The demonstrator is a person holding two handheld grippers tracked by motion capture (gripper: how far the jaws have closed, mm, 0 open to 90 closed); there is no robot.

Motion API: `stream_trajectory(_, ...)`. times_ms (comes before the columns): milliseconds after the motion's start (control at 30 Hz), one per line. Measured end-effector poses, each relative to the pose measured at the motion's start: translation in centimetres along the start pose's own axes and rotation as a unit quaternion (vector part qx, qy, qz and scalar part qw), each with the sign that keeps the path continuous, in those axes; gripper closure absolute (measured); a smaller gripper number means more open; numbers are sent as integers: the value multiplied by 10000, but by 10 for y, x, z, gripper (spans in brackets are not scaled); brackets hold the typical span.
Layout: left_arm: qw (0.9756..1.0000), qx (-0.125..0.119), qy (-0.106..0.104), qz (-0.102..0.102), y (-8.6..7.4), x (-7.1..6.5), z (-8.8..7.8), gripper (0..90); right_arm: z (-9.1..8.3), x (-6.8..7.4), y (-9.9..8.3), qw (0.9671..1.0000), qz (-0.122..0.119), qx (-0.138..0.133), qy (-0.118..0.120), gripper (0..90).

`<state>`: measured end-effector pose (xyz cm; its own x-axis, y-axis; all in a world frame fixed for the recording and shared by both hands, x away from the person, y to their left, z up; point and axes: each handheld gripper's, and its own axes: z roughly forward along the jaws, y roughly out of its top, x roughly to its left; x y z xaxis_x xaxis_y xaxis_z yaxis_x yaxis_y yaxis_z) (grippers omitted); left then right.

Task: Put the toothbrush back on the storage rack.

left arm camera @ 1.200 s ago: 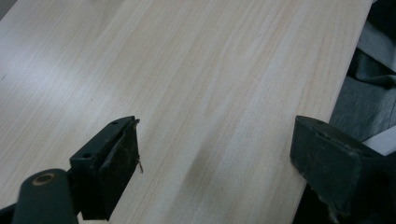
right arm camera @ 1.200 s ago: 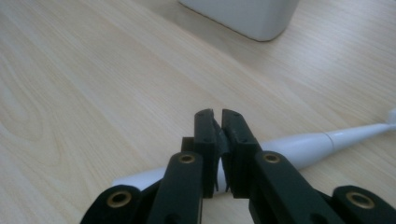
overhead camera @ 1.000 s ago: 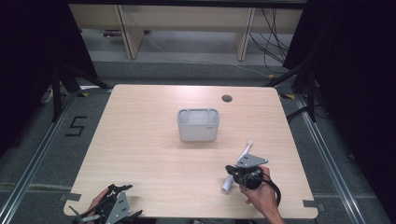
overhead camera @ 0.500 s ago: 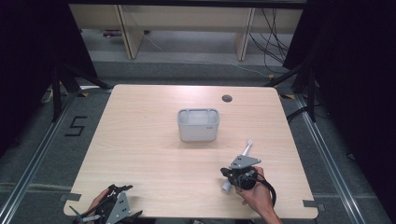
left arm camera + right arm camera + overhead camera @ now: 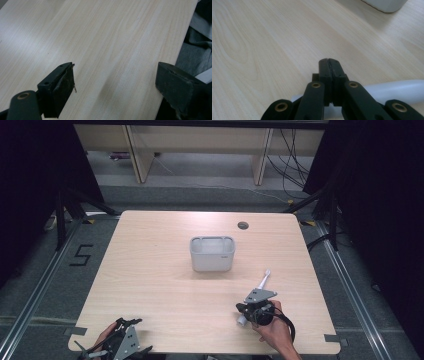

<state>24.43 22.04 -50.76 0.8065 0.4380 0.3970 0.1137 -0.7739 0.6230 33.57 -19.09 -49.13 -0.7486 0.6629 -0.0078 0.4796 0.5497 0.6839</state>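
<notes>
A white toothbrush [image 5: 263, 281] lies on the wooden table [image 5: 160, 270] at the near right, its head pointing away. My right gripper [image 5: 243, 309] rests over the handle's near end, held by a hand. In the right gripper view its jaws [image 5: 329, 61] are pressed together with nothing between the tips, and the white handle [image 5: 397, 91] runs across beneath them. My left gripper [image 5: 126, 329] sits at the table's near left corner. Its jaws [image 5: 115, 75] stand wide apart over bare wood.
A small white bin [image 5: 212, 253] stands at the middle of the table, also seen as a white bin corner [image 5: 384, 5] far off. A round cable hole [image 5: 243, 225] sits near the far edge. Dark floor and cables surround the table.
The right hand and gripper have shifted slightly toward the near edge and left along the toothbrush. The left gripper has stayed put.
</notes>
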Motion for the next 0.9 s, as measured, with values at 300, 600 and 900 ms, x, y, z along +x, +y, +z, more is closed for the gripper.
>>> stream_trajectory(300, 10000, -10, -43, 6, 0, 1, -1, 151, -1, -2, -5, 9999, -76, 65, 66, 892)
stream_trajectory(600, 10000, -31, -34, -18, 0, 1, -1, 151, -6, -3, -10, 9999, 0, 124, 47, 889)
stream_trajectory(900, 10000, -5, -64, 6, 0, 1, -2, 151, -9, -5, -17, 9999, 75, 134, 61, 884)
